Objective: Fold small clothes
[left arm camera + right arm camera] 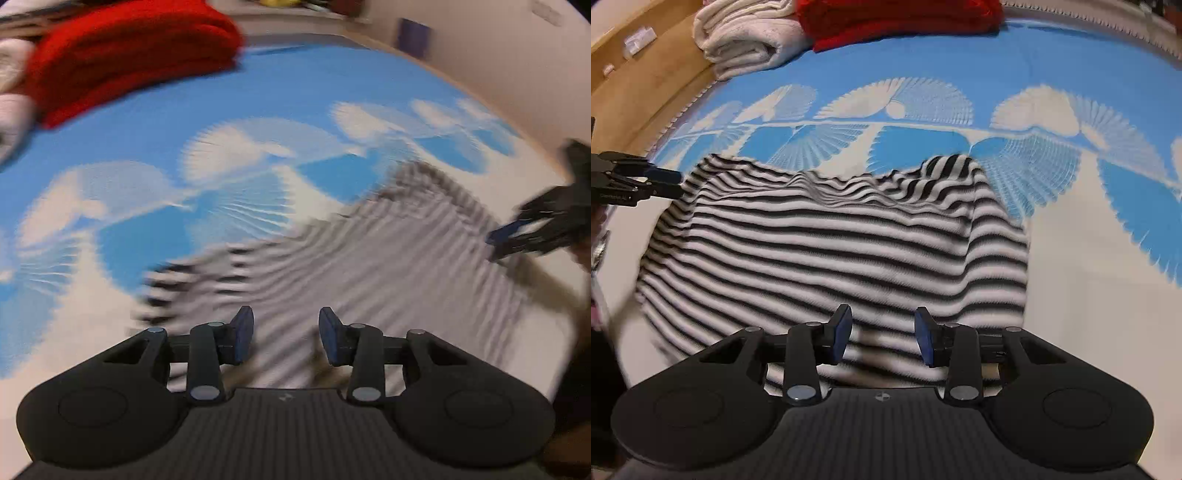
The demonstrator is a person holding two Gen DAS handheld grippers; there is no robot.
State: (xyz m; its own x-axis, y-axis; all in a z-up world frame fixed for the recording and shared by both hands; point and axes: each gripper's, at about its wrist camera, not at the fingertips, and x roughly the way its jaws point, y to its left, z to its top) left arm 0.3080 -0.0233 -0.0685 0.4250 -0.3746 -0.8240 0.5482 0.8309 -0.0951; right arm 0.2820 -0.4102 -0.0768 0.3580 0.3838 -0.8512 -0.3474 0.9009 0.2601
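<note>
Hovering half-open, holding nothing: right tool [882, 338], matte black with blue pads, over the near edge of the striped top [827, 240]. Likewise parted and empty, left tool [286, 338], poised at the top's left side. Lying folded into a soft, ribbed black-and-white rectangle on the surface [1089, 295], covered in blue cloth with white fan shapes. Sitting far back: red knit pile [897, 18], cream towel [746, 40].
</note>
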